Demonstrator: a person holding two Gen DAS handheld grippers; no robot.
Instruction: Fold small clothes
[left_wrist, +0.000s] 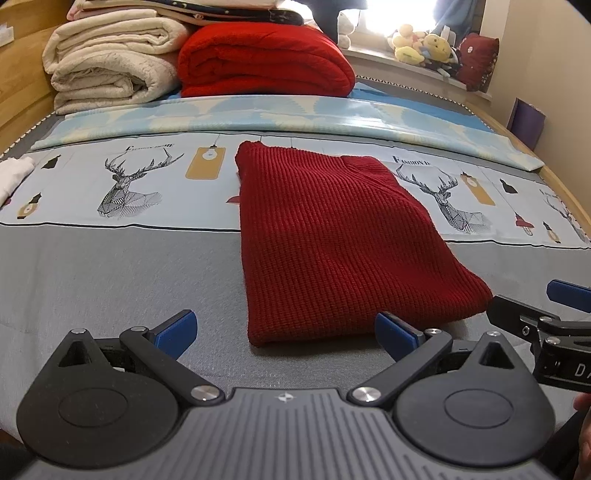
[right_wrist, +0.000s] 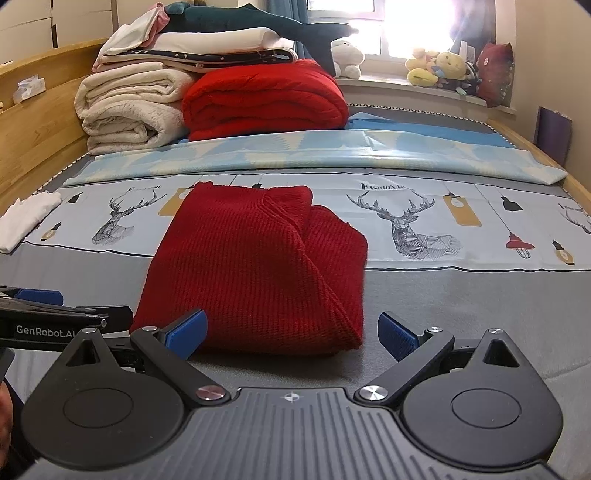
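Note:
A dark red knit sweater (left_wrist: 332, 236) (right_wrist: 255, 266) lies folded into a long rectangle on the bed, its near edge just ahead of both grippers. My left gripper (left_wrist: 286, 332) stands open at the sweater's near left corner, blue pads wide apart, nothing between them. My right gripper (right_wrist: 291, 332) is open too, its pads either side of the sweater's near right end, not touching the knit. In the left wrist view the right gripper (left_wrist: 546, 310) shows at the right edge; in the right wrist view the left gripper (right_wrist: 48, 314) shows at the left edge.
A white garment (right_wrist: 27, 219) (left_wrist: 13, 175) lies at the bed's left edge. At the back are folded cream blankets (left_wrist: 107, 62) and a red blanket (left_wrist: 266, 62). A folded blue quilt (left_wrist: 295, 122) crosses the bed. Plush toys (right_wrist: 443, 68) sit on the windowsill. A wooden bed frame (right_wrist: 33, 129) runs along the left.

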